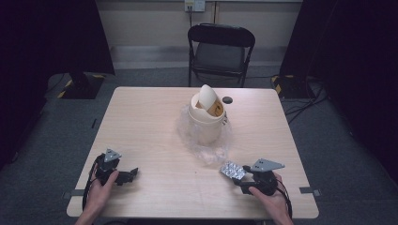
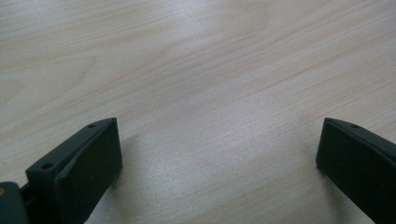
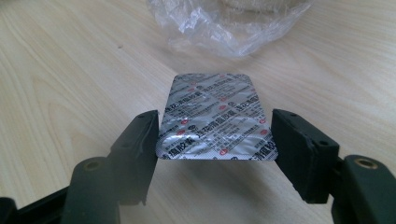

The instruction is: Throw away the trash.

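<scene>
A silver foil blister pack with red and black print is held by its two long edges between the jaws of my right gripper, shut on it a little above the table near the front right. Close to the front left edge, my left gripper stands open just over the bare wood, with nothing between its jaws.
A cream bin with a tilted swing lid stands mid-table on a crumpled clear plastic bag. A small black disc lies behind it. Past the far edge of the light wooden table is a black folding chair.
</scene>
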Demonstrator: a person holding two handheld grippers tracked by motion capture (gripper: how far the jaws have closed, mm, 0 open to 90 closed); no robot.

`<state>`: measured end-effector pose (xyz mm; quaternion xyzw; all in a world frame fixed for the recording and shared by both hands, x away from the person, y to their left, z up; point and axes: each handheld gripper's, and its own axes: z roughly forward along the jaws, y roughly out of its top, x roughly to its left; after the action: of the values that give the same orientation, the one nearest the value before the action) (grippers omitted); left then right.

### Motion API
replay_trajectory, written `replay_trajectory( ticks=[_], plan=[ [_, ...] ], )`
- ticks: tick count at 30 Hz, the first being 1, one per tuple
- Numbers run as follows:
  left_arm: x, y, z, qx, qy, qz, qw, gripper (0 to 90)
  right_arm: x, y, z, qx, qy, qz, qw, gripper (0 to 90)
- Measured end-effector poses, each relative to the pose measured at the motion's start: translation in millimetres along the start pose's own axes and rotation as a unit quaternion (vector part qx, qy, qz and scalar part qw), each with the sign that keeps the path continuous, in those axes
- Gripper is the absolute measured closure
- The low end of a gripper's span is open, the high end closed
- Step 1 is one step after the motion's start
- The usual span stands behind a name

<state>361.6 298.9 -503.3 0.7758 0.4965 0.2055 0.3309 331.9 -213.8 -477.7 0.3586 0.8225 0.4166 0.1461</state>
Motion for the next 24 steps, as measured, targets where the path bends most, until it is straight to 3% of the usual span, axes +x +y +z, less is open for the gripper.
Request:
replay_trajectory(
  ticks=[24],
  plan=[
    [0.0,0.0,0.0,0.000,0.000,0.000,1.0000,0.0,-7.8,30.8,-21.7,-0.043,-0.014,0.009,0.9989,34.1]
  ],
)
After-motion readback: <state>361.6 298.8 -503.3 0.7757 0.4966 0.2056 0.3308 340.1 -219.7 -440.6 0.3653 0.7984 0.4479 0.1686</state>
